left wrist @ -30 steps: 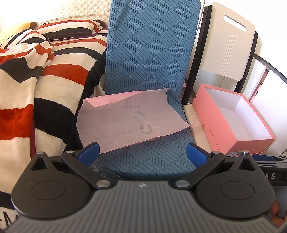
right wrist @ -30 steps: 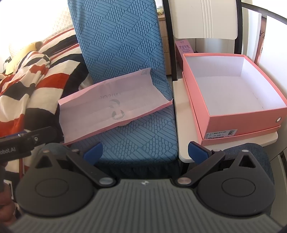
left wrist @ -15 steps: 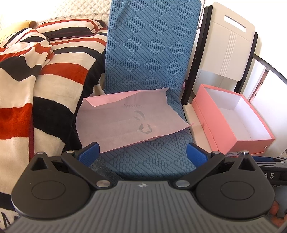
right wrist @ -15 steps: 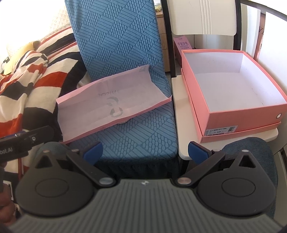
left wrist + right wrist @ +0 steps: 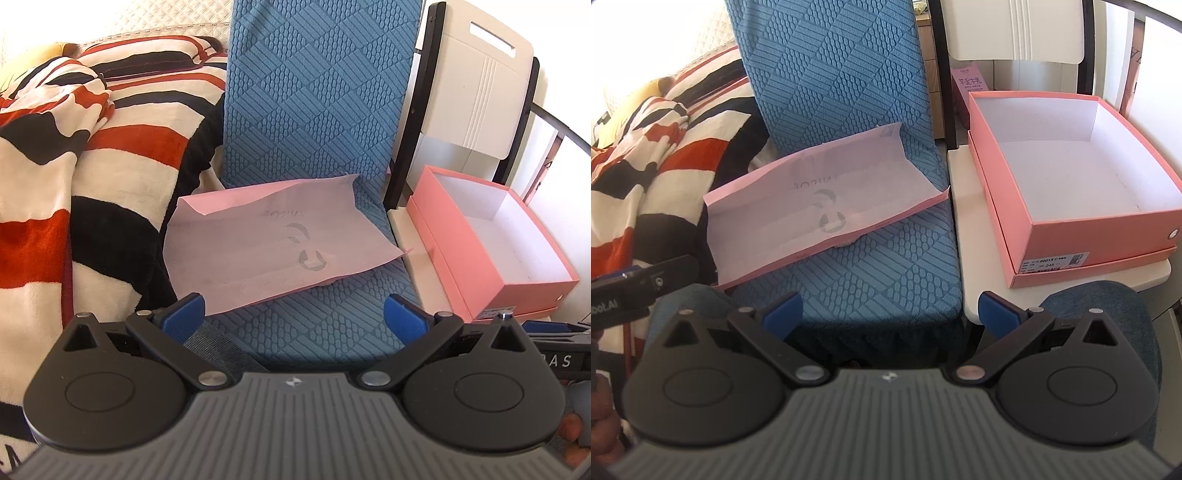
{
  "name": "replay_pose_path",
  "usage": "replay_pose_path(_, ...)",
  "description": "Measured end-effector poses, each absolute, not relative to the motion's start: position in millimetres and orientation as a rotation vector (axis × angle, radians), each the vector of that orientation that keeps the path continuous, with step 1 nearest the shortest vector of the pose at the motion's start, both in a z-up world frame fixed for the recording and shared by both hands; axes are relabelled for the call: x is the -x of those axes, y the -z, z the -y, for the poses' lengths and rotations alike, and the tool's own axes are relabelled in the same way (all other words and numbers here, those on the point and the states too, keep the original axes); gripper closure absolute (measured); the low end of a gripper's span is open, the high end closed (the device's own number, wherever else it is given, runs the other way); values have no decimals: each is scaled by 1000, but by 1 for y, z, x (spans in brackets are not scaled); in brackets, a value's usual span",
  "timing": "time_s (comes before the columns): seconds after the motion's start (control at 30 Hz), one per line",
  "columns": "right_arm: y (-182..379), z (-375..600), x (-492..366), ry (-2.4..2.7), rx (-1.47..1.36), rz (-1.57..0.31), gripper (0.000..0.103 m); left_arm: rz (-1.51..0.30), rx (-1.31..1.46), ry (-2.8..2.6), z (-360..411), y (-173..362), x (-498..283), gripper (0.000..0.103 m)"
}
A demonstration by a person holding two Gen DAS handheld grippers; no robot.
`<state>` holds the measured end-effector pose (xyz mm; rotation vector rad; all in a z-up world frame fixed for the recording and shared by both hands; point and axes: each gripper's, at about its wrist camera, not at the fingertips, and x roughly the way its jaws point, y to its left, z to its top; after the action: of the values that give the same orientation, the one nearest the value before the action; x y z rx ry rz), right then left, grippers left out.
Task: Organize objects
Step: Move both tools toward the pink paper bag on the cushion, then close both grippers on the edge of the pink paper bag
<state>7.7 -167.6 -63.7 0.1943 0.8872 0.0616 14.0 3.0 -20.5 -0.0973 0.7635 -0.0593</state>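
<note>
Not much changed from a second before: the right gripper [image 5: 890,308] had edged in a bit closer and the pink shoebox [image 5: 1082,236] sat lower in its view, while the left gripper [image 5: 293,314] barely budged. Both had their blue pads spread wide with nothing between them. The pink paper sheet [image 5: 269,243] lay unfolded on the blue chair cushion [image 5: 317,110], edges curled up, a faint printed logo showing through. The shoebox stood open on the white chair seat [image 5: 971,221] just beside it.
</note>
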Motion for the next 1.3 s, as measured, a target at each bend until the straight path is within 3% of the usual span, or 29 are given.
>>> replay_pose_path(0.53, 104, 161, -54, -46, -216, -895, 0, -736, -2, 33, 0, 61, -72, 0)
replay_pose_path(1.3, 142, 160, -123, -205, -485, -872, 3, -756, -149, 7, -22, 93, -158, 0)
